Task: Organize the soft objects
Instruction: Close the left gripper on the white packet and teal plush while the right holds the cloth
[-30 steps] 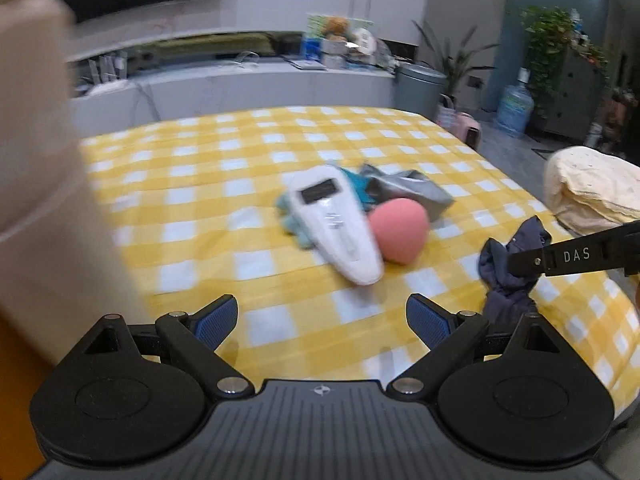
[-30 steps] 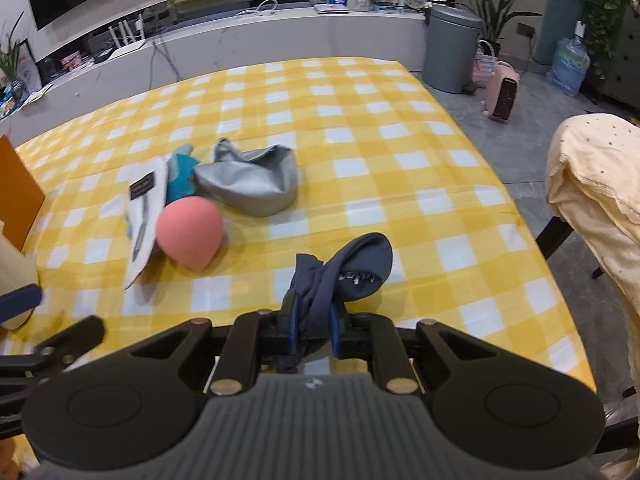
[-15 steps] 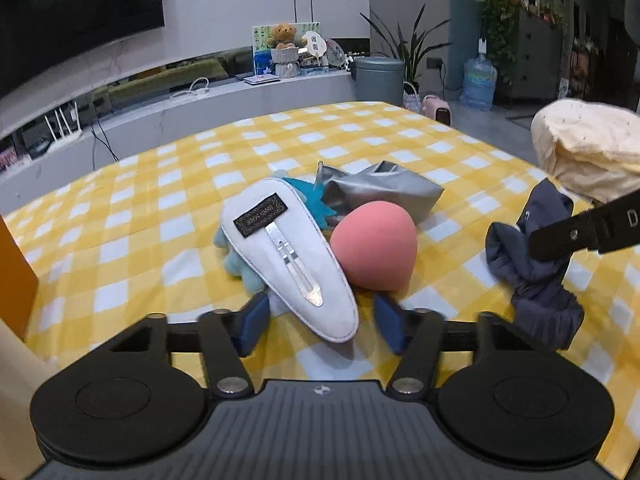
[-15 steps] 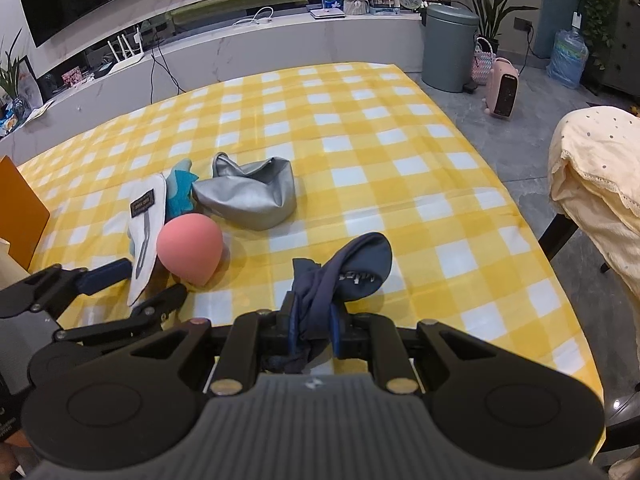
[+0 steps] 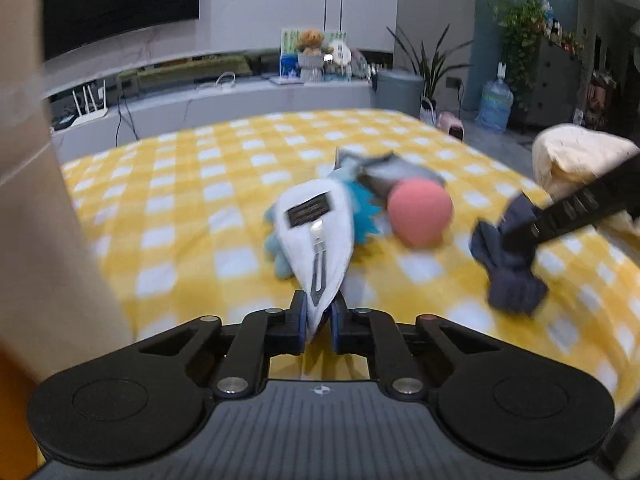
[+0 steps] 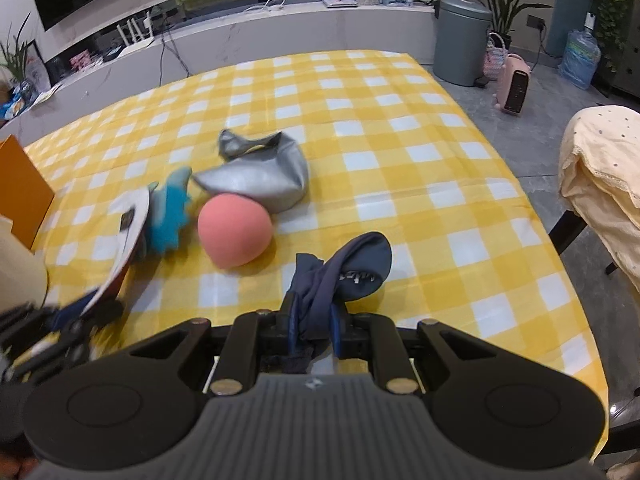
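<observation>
My left gripper [image 5: 319, 322] is shut on the tip of a white teardrop-shaped fabric piece [image 5: 316, 232] with a black label and a metal clip; it also shows in the right wrist view [image 6: 132, 224], lifted at the near end. A blue plush toy [image 5: 360, 216] lies under it, also in the right wrist view [image 6: 170, 216]. A pink soft ball [image 6: 234, 236] and a silver pouch [image 6: 260, 178] lie on the yellow checked tablecloth [image 6: 400, 160]. My right gripper [image 6: 314, 328] is shut on a dark blue sock [image 6: 352, 270], seen at right in the left wrist view [image 5: 508, 264].
A beige box wall [image 5: 40, 200] stands close at the left, with an orange box [image 6: 20, 192] beside it. A chair with a cream cover [image 6: 600, 192] stands off the table's right edge. A grey bin [image 6: 460, 40] is on the floor behind.
My left gripper closed on the white fabric piece's tip and lifted it; the blue toy moved with it. The right gripper still holds the sock, almost unmoved.
</observation>
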Demonstrator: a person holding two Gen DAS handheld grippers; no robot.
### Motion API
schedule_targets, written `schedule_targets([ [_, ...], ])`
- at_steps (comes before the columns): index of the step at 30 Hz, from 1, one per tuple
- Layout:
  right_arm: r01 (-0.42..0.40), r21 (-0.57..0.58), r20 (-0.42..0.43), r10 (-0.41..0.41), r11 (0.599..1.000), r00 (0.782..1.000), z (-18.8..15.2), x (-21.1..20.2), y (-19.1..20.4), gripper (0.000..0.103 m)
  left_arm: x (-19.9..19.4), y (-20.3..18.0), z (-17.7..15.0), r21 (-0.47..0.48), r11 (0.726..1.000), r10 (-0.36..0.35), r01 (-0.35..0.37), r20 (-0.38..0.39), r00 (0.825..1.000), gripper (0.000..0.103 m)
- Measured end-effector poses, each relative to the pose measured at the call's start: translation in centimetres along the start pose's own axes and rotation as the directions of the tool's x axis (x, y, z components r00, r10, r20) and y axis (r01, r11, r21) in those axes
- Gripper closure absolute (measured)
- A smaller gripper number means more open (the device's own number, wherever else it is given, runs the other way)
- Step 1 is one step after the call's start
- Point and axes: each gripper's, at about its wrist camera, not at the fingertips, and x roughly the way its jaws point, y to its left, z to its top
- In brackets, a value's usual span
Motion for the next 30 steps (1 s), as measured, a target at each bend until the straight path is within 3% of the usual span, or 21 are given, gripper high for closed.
schedule_targets([
  [6,0.013,-0.019,-0.021,-0.013,1.0,1.0,-0.2,0.4,0.5,0.088,-1.3,-1.4,-1.2,0.116,0.993,0.022,-0.019,-0.026,0.999,0.089],
  [8,0.006,-0.026,-0.021,-0.007,1.0,1.0,-0.3,0.4,0.6,0.088,-1.3,-1.6,-0.8,0.123,0.992,0.011,-0.008,-0.029,1.0,0.07],
  [10,-0.005,-0.028,-0.023,0.005,1.0,1.0,-0.3,0.4,0.6,0.088,-1.2,-1.8,-0.5,0.11,0.994,0.019,-0.018,-0.012,1.0,0.006],
  [11,-0.004,-0.03,-0.024,0.004,1.0,1.0,-0.3,0.5,0.6,0.088,-1.4,-1.8,-0.4,0.105,0.994,0.031,-0.032,0.012,0.999,0.001],
  [14,-0.007,-0.025,-0.025,0.007,1.0,1.0,-0.3,0.5,0.5,0.088,-1.4,-2.3,0.4,0.131,0.989,0.055,-0.063,0.063,0.996,0.001],
  [21,-0.011,-0.022,-0.024,0.01,1.0,1.0,-0.3,0.5,0.5,0.087,2.7,-3.5,3.5,0.099,0.993,0.068,-0.067,-0.001,0.998,0.001],
  [27,-0.017,-0.016,-0.024,0.016,1.0,1.0,-0.3,0.5,0.3,0.087,4.8,-2.8,3.6,0.053,0.991,0.123,-0.12,-0.043,0.992,0.001],
  [30,-0.017,-0.017,-0.024,0.017,1.0,1.0,-0.4,0.6,0.3,0.087,5.2,-2.0,3.5,0.004,0.996,0.089,-0.089,-0.063,0.994,0.016],
])
